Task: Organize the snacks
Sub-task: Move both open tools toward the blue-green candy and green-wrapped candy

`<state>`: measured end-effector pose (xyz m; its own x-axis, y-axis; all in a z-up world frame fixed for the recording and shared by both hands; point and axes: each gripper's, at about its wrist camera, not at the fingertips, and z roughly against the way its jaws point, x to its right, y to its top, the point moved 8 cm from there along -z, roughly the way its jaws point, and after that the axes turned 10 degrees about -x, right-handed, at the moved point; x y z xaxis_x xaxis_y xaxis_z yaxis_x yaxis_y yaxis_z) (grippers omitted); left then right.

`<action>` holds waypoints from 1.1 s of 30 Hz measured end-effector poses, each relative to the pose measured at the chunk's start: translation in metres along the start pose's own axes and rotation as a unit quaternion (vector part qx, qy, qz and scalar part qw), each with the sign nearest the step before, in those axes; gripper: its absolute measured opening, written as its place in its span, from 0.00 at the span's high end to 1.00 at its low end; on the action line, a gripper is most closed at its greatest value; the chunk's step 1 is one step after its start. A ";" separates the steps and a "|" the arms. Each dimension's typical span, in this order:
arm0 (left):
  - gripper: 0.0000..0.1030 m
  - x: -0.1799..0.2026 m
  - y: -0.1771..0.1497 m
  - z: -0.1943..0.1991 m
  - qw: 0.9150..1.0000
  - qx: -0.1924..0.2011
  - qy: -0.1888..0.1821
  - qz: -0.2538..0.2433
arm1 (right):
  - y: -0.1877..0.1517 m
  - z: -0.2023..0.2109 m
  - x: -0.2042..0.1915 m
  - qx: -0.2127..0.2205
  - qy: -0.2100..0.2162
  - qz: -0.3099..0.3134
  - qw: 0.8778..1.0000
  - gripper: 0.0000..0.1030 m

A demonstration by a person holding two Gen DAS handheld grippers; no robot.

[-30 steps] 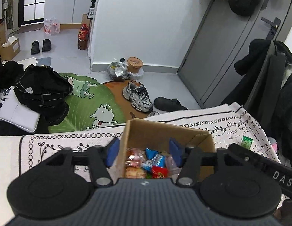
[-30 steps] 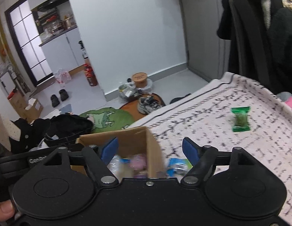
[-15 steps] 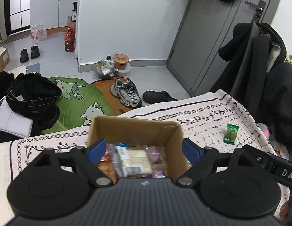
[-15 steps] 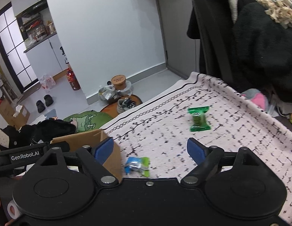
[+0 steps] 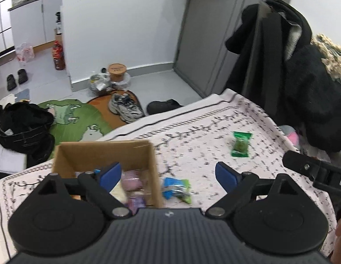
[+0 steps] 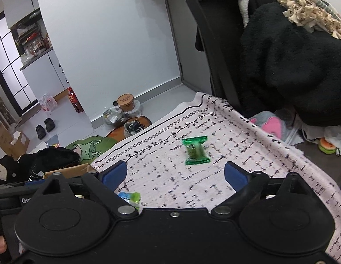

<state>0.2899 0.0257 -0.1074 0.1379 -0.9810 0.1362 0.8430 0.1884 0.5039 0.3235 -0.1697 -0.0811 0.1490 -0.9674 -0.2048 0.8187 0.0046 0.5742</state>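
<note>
Through the left wrist I see my left gripper [image 5: 168, 176] spread wide, empty, over the cardboard box [image 5: 100, 154] and blue-green snack [image 5: 176, 188] beside it. Through the right wrist, my right gripper [image 6: 174, 173] gapes empty before the green snack [image 6: 195, 150] on the tablecloth [image 6: 247, 145].

You have a table under a pale pink patterned cloth [image 5: 214, 145]. On it sits an open cardboard box [image 5: 104, 151] with wrapped snacks [image 5: 130, 180] inside. Just beside the box's right wall lies a blue-and-green packet [image 5: 176, 188], blurred, possibly touching it. Well apart, farther right, lies a green wrapped snack [image 6: 195, 150].
</note>
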 end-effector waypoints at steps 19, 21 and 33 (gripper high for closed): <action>0.13 0.045 0.006 -0.033 0.999 -0.023 0.025 -0.010 | 0.021 -0.009 0.058 -0.016 0.016 -0.006 1.000 0.02; 0.14 0.050 0.006 -0.038 0.999 -0.026 0.029 -0.012 | 0.019 -0.014 0.064 -0.017 0.015 -0.010 1.000 0.03; 0.55 0.071 -0.011 -0.069 0.997 -0.047 0.053 -0.031 | 0.008 -0.048 0.079 -0.037 0.051 -0.033 0.997 0.08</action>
<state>0.3262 -0.0489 -0.1619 0.1342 -0.9908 0.0146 0.8958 0.1276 0.4257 0.3685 -0.2336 -0.1301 0.1453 -0.9356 -0.3217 0.8664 -0.0366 0.4979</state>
